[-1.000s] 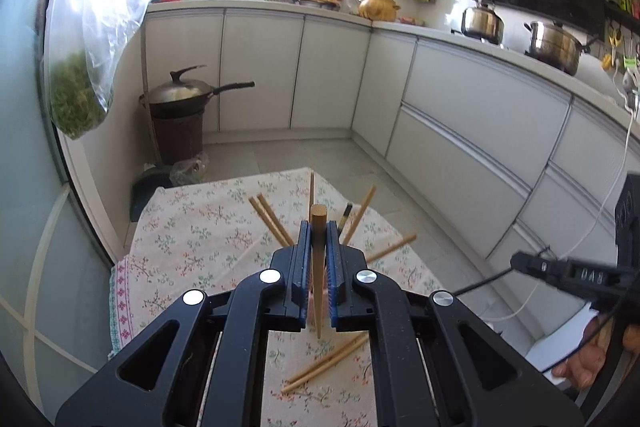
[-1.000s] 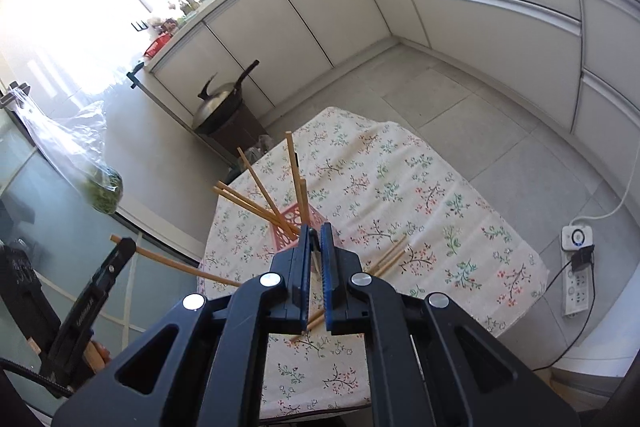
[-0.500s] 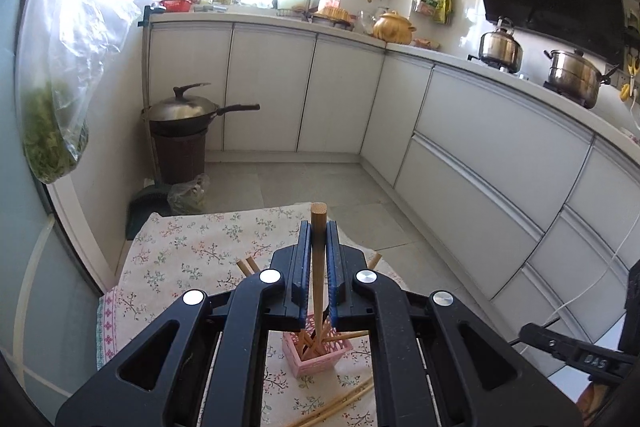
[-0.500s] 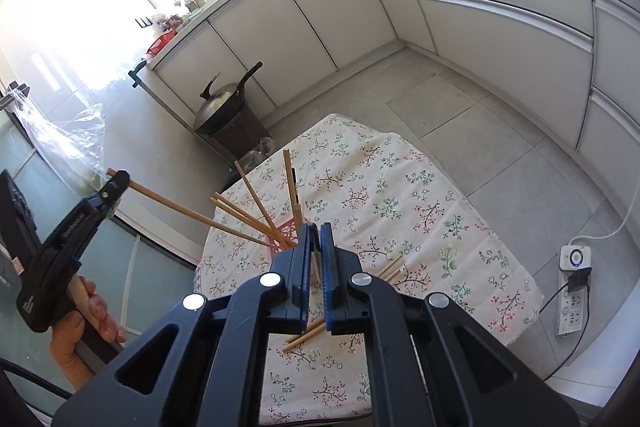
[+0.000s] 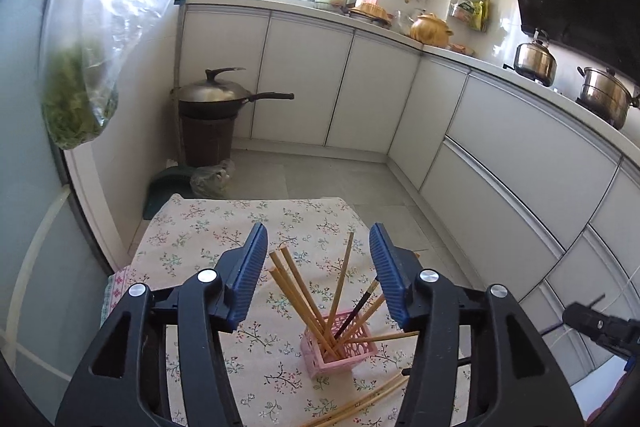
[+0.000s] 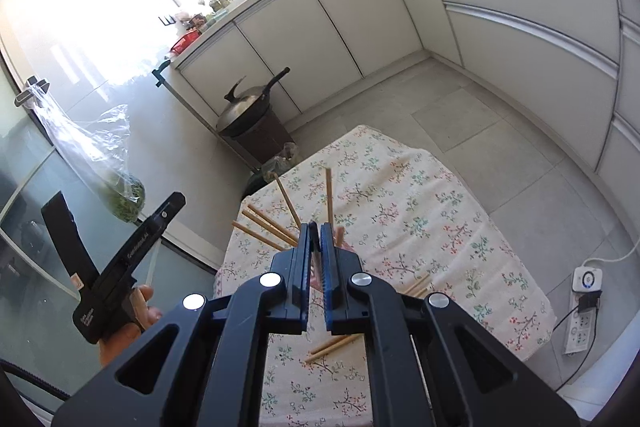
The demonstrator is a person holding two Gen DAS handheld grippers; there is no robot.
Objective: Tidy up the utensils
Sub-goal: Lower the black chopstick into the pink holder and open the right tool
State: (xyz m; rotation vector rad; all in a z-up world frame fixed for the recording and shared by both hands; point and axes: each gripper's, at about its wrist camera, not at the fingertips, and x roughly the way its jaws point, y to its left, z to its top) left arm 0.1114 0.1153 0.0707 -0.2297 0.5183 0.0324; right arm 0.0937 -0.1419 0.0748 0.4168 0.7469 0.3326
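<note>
Left gripper (image 5: 318, 273) jaws have just been opening, now wide, nothing between the pads; it sits above the pink holder (image 5: 340, 345). Right gripper (image 6: 316, 251) is pinched shut, empty. Loose chopsticks (image 5: 364, 401) lie flat on the floral tablecloth (image 5: 200, 227) at its near edge, long axis diagonal, just near-side of the holder. They're below and behind the left jaws and closer to the right gripper, so I'd take the next pick with the right. Beyond them the holder's sticks fan out.
</note>
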